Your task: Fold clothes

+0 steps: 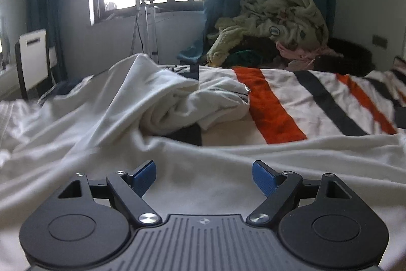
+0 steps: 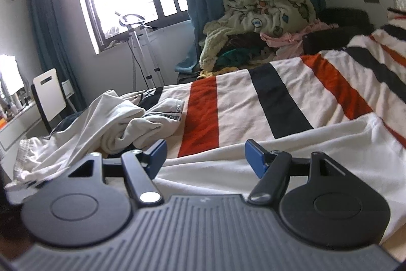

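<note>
Tools, left tool (image 1: pixel 204 178) and right tool (image 2: pixel 205 156), gape wide and empty, low in frame over the white garment (image 1: pixel 106 103) on the striped bed (image 1: pixel 279 106).

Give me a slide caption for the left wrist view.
Left gripper, jaws open, low over a rumpled white garment on a striped bedspread.

A white garment (image 1: pixel 177 169) lies spread and wrinkled across a striped bedspread (image 1: pixel 304 103), covering its near part. One portion is bunched into a rumpled, rolled heap (image 1: pixel 192 103) at the garment's far edge, resting against the bedspread's orange stripe.
</note>
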`<state>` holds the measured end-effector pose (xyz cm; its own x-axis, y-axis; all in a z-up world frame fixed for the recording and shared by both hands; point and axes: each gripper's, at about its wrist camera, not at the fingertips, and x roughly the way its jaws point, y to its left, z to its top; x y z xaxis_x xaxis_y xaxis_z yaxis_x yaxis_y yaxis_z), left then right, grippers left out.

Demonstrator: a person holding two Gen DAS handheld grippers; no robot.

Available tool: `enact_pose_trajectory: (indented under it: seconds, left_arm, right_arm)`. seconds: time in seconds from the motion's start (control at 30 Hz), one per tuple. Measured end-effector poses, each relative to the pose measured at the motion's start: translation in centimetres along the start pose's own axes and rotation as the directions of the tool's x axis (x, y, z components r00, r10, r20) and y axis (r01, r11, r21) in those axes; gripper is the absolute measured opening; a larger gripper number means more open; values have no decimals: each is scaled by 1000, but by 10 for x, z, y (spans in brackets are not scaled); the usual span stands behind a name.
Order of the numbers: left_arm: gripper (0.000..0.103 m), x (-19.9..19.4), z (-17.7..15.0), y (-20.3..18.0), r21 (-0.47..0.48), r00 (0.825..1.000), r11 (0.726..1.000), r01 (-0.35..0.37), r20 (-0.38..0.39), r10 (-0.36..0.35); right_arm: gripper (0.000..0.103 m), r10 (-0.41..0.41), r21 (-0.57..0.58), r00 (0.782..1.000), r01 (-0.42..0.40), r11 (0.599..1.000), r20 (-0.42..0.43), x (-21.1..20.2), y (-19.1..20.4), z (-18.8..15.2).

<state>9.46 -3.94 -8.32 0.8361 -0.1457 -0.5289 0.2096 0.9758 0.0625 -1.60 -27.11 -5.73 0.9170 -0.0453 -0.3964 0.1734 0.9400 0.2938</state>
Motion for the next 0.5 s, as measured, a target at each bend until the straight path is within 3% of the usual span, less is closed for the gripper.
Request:
enact_pose_trajectory:
  seconds: [0.23,0.33,0.5]
  left_arm:
    - [85,96,35,-44,134,999,990,-46,-17,48]
    - [91,133,46,-72,216,999,976,-32,-15,36]
    - [95,195,52,-109,381,985,911,-161,10,170]
  right_arm:
    - [70,-86,19,996,86,996,20,30,-20,-2]
    - [70,-139,56,990,138,989,12,49,-33,-6]
    - [70,-197,98,980,195,976,11,78,-53,-12]
